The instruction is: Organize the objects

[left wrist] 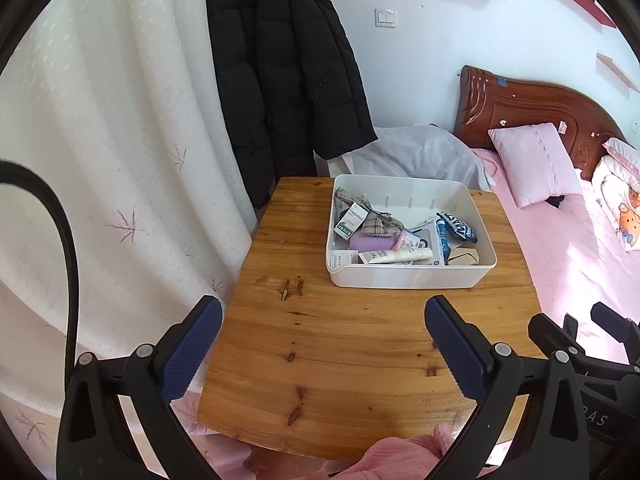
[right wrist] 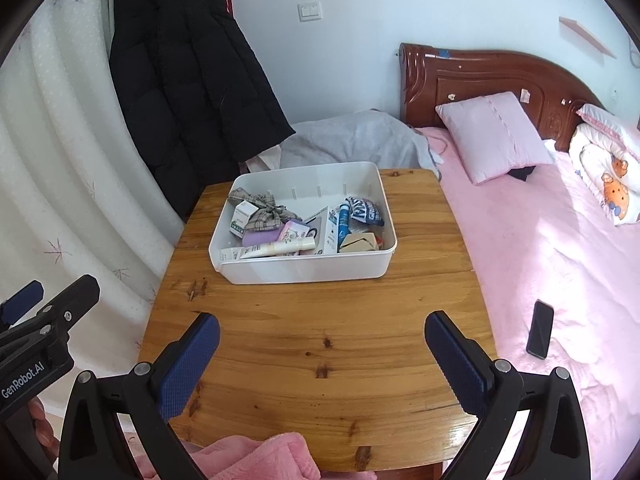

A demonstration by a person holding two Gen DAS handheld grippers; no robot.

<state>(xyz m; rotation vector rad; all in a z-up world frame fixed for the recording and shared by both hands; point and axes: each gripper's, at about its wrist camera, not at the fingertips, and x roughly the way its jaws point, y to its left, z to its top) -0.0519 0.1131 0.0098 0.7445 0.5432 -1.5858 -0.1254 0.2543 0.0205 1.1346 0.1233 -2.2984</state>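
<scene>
White bin [right wrist: 304, 268] of small toiletries on wooden surface [right wrist: 320, 344], left gripper [left wrist: 322, 344] and right gripper [right wrist: 322, 360] hovering short of it, jaws spread, empty

Print on the small green-and-white cardboard box [right wrist: 241, 220] in the white plastic bin [right wrist: 304, 270]: too small to read. Lower items buried under the heap. Wooden worktop [left wrist: 340, 360] near edge cut off by pink fleece sleeve [right wrist: 260, 460].

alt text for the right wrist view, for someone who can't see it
A white bin crammed with small toiletries and packets sits on a wooden table, beyond the open, empty right gripper. A pink bed with a black phone lies alongside.
</scene>
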